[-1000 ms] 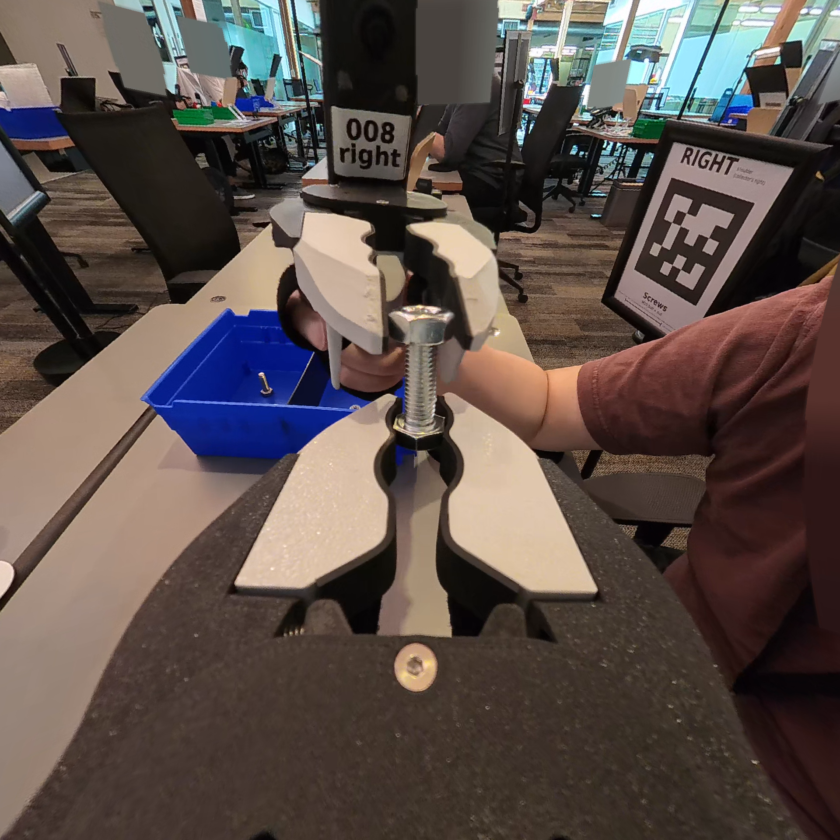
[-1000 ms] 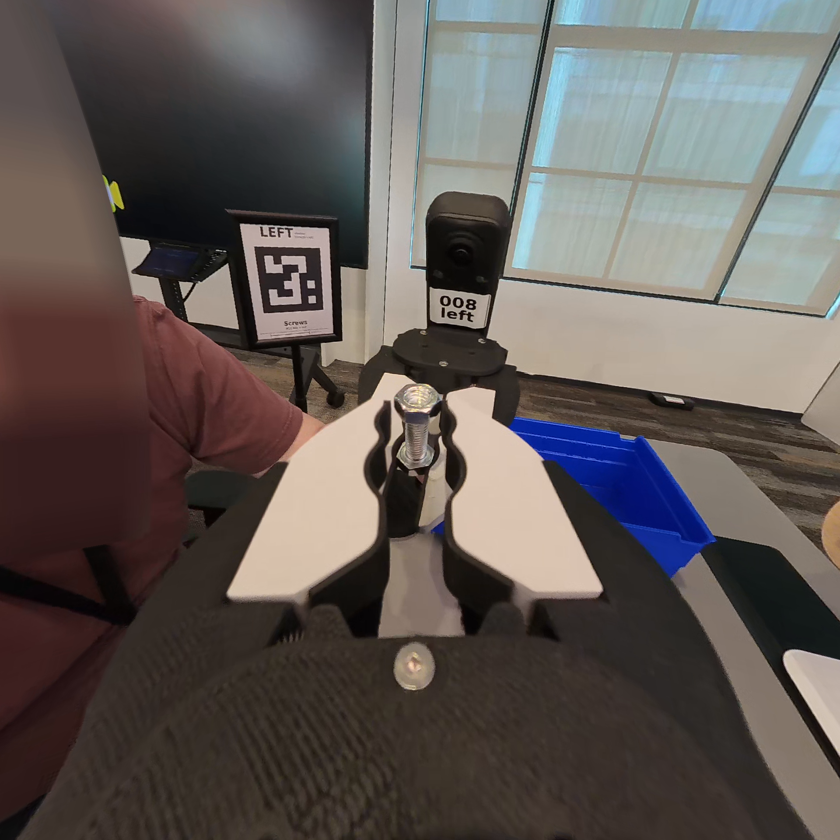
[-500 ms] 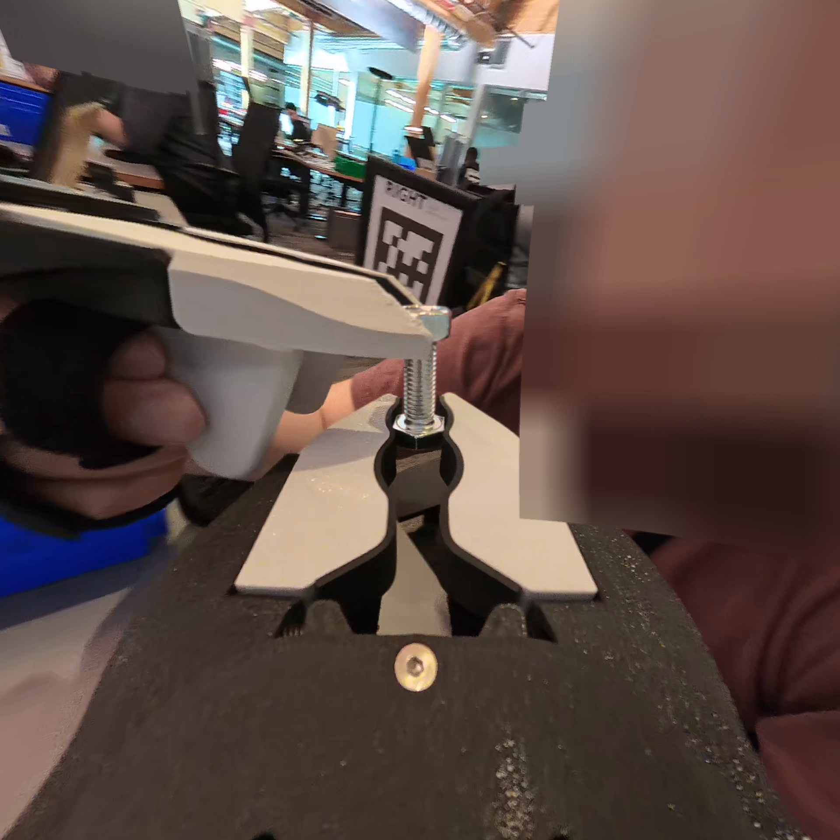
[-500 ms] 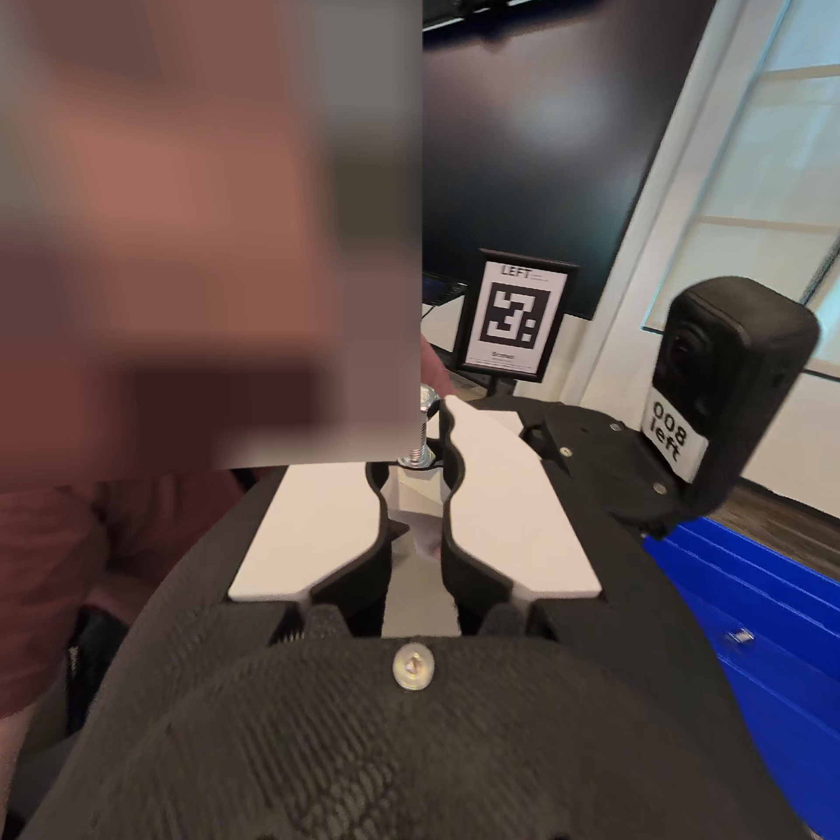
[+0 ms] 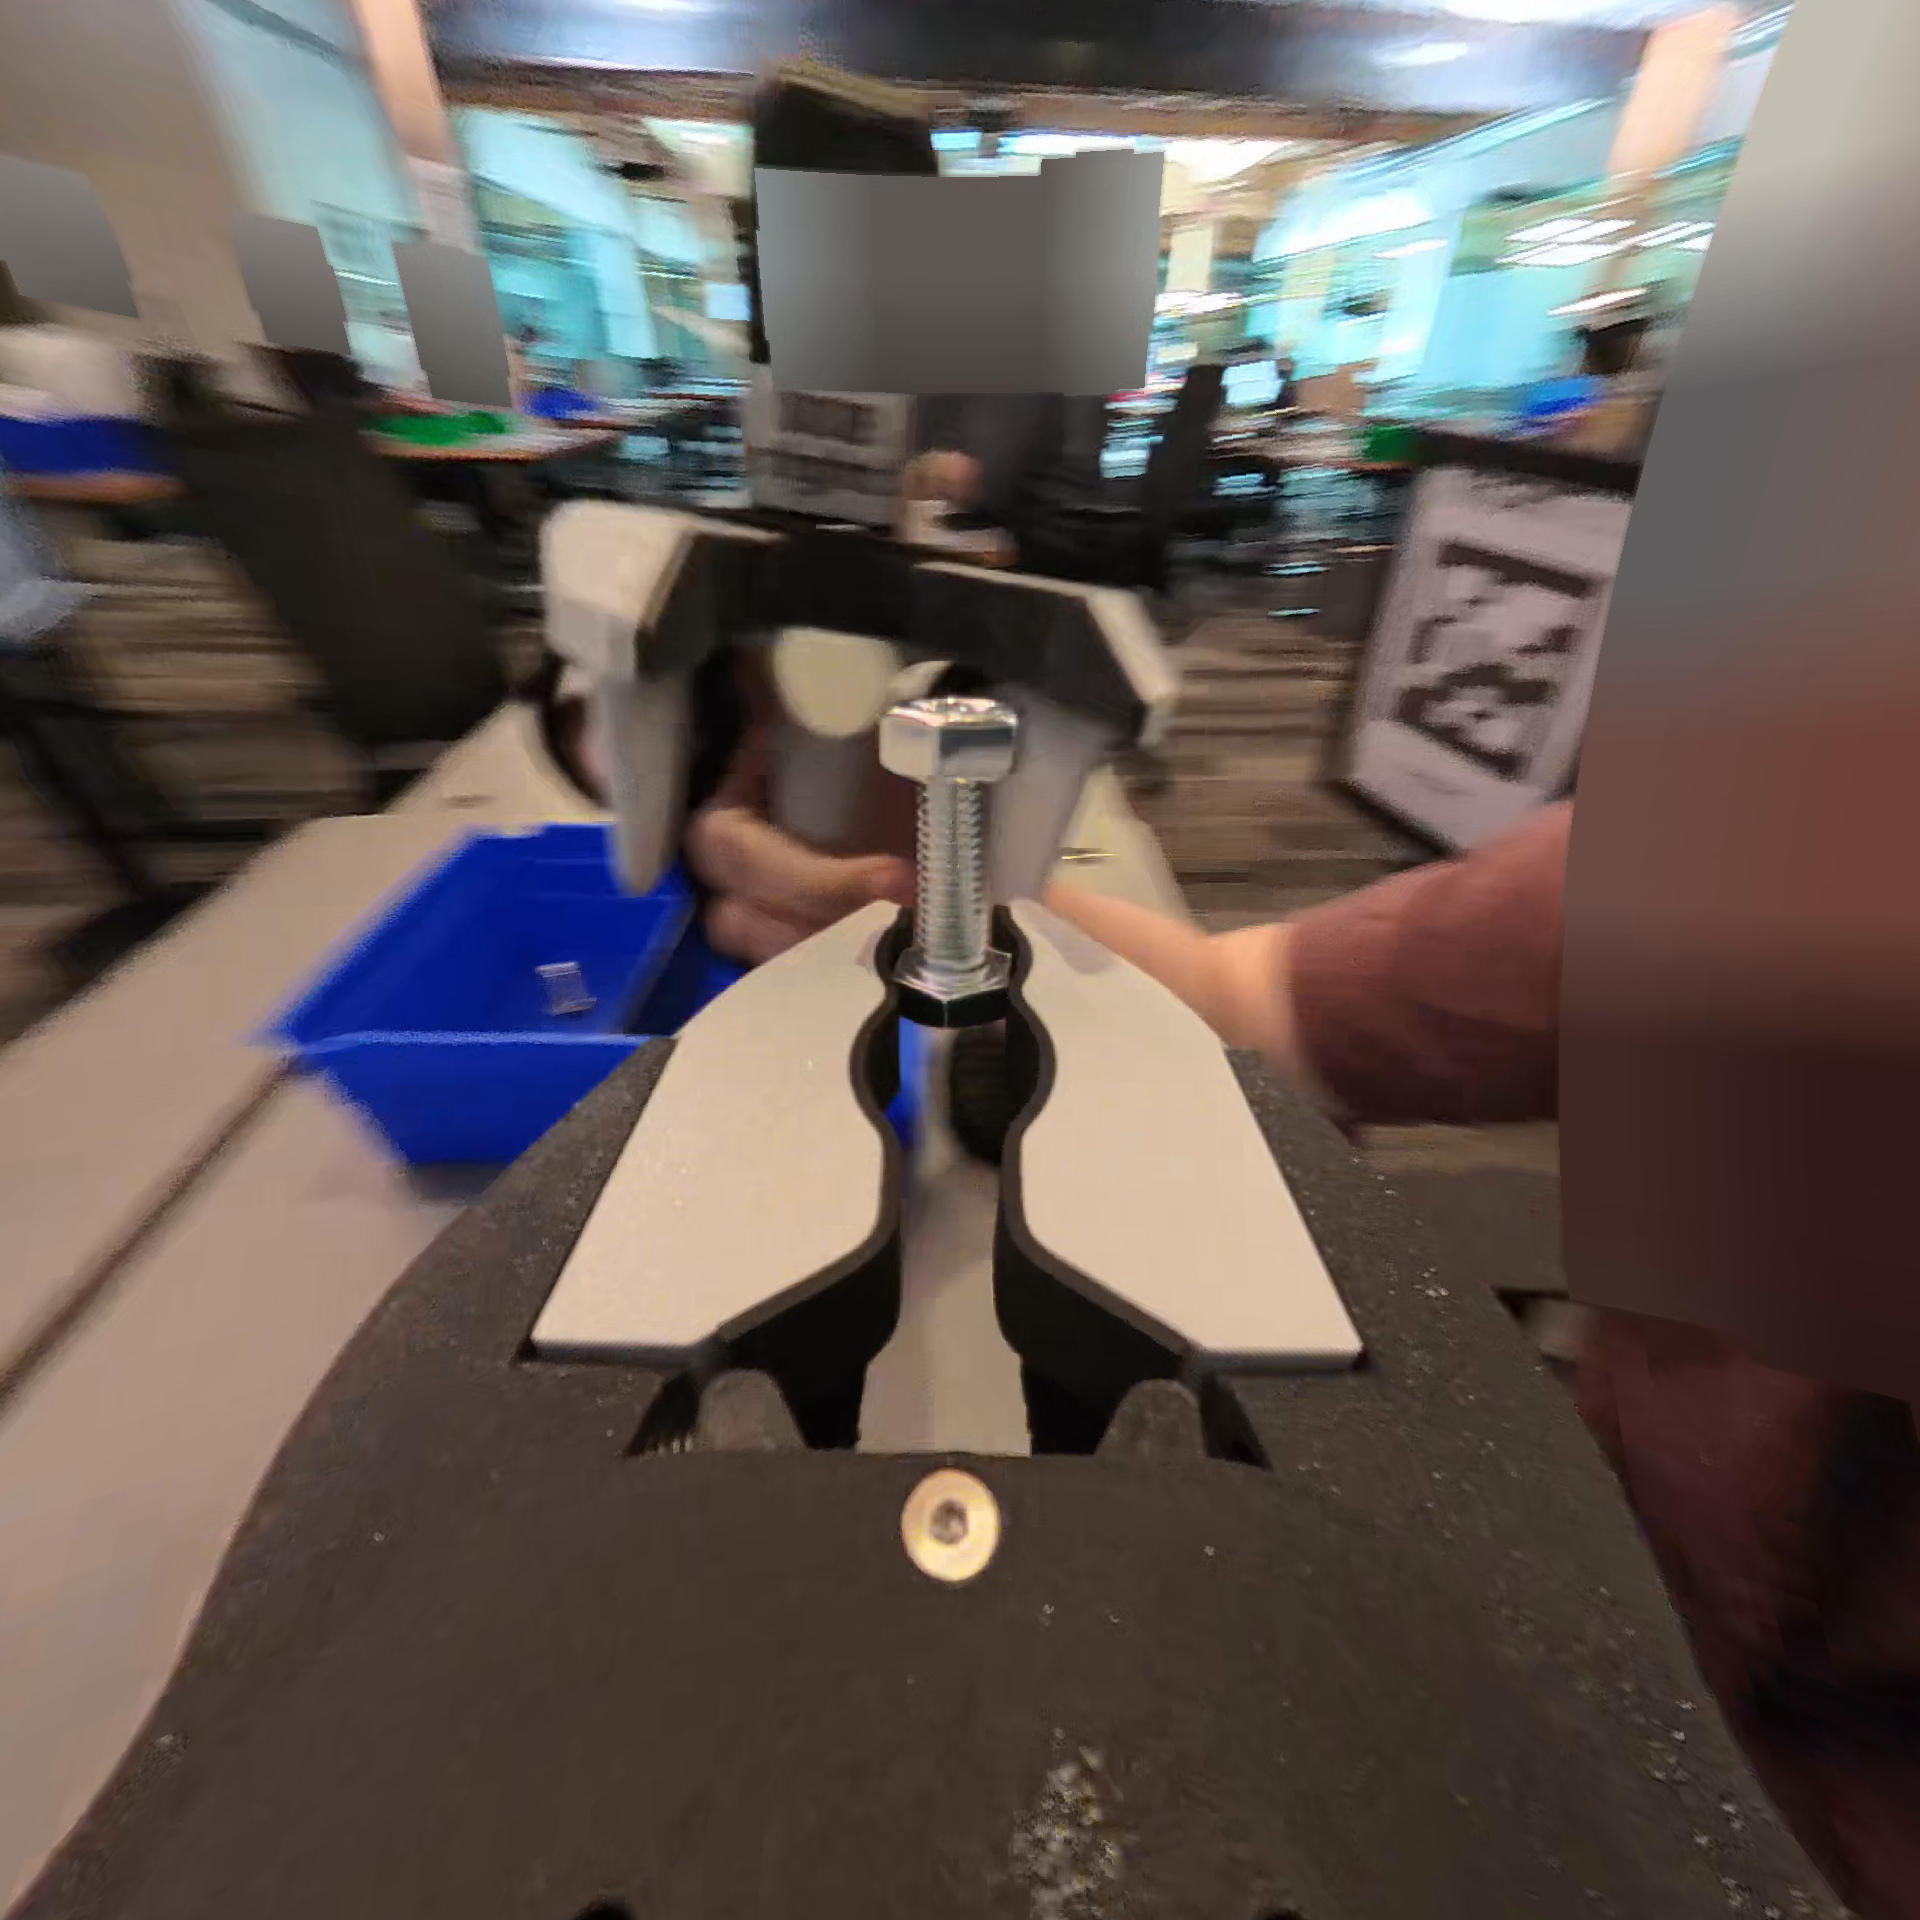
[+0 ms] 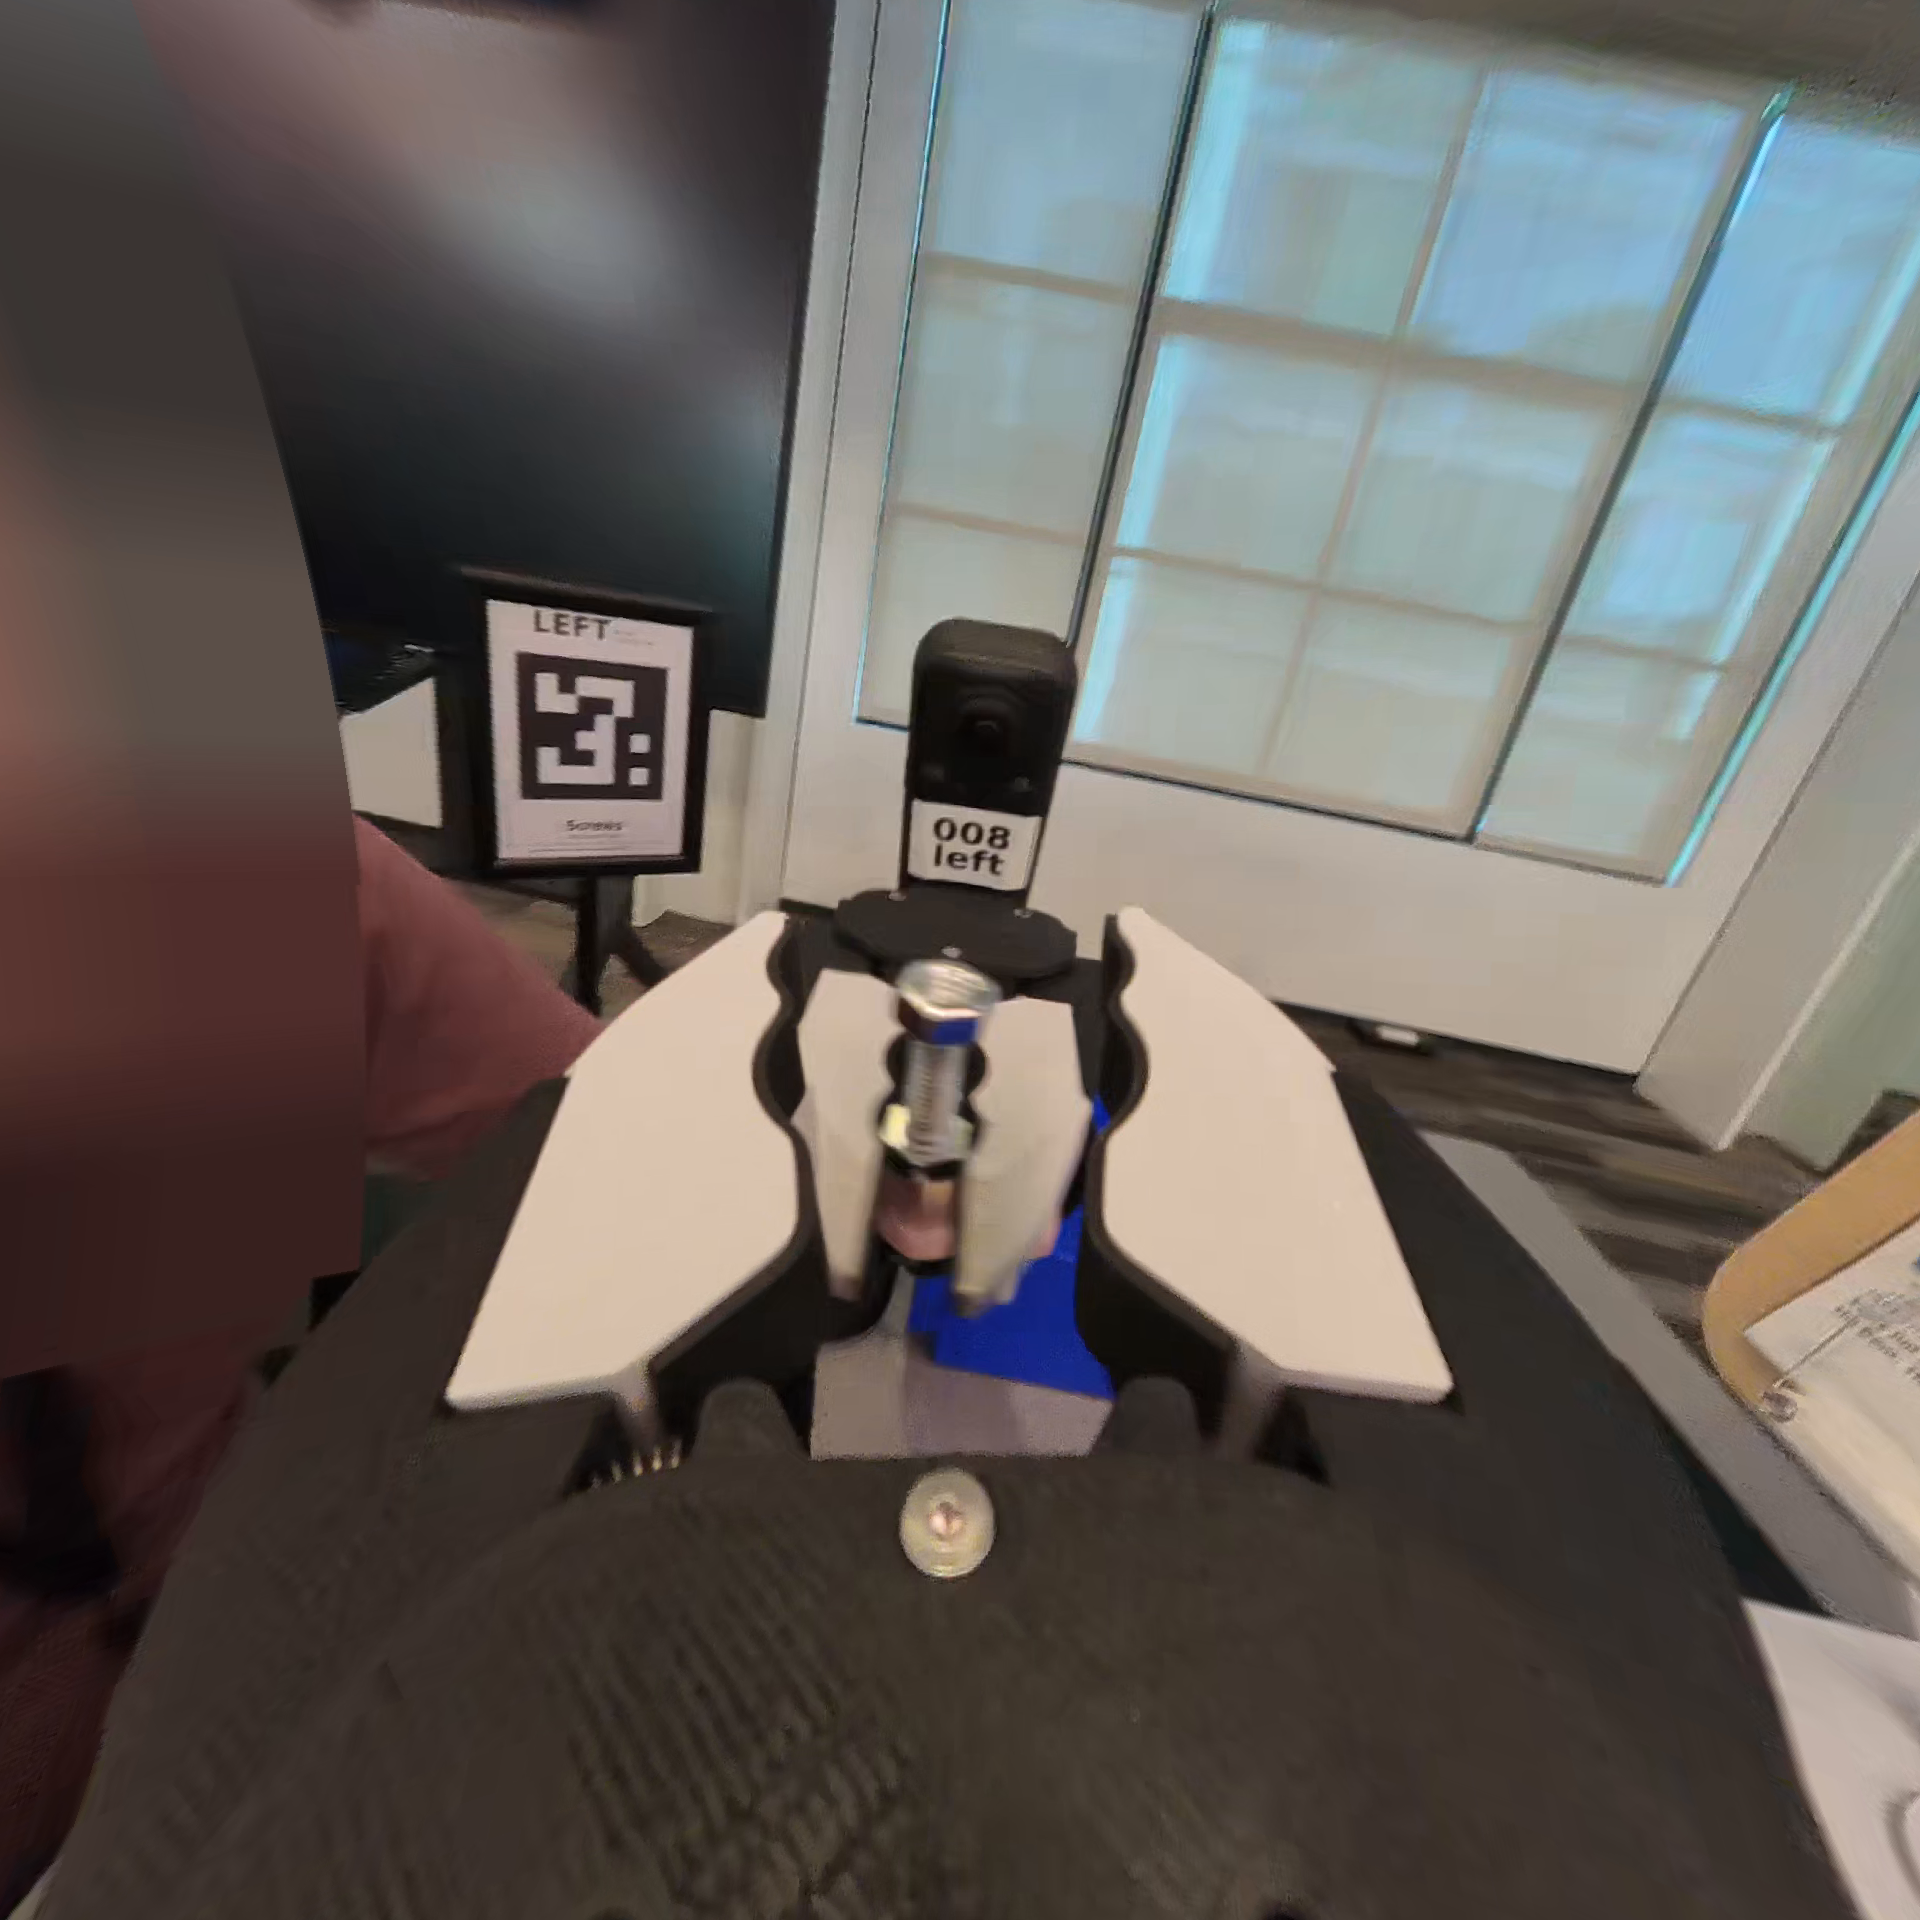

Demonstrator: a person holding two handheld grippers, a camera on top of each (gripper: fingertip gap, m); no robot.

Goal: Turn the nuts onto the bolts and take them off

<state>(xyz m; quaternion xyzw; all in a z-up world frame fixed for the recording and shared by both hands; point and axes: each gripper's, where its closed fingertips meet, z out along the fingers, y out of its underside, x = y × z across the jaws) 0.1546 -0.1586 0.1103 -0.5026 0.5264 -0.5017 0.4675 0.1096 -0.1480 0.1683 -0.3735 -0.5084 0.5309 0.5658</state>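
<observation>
Now left gripper (image 5: 948, 940) clamps nut (image 5: 948, 979) — right gripper (image 6: 948, 961) wide, empty

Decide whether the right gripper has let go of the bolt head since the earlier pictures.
Yes. The right gripper now stands open, its fingers spread wide of the bolt.

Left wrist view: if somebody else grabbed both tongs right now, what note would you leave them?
Left tongs: shut on the nut; the bolt stands upright above it, head up.
Right tongs: open, fingers spread either side of the bolt head, gripping nothing.
Blue bin: on the table behind, with one small metal part inside.
Done: the nut is threaded on, far from the head.
Left: probably grip the head and turn; whether on or off, the pictures cannot say.
</observation>
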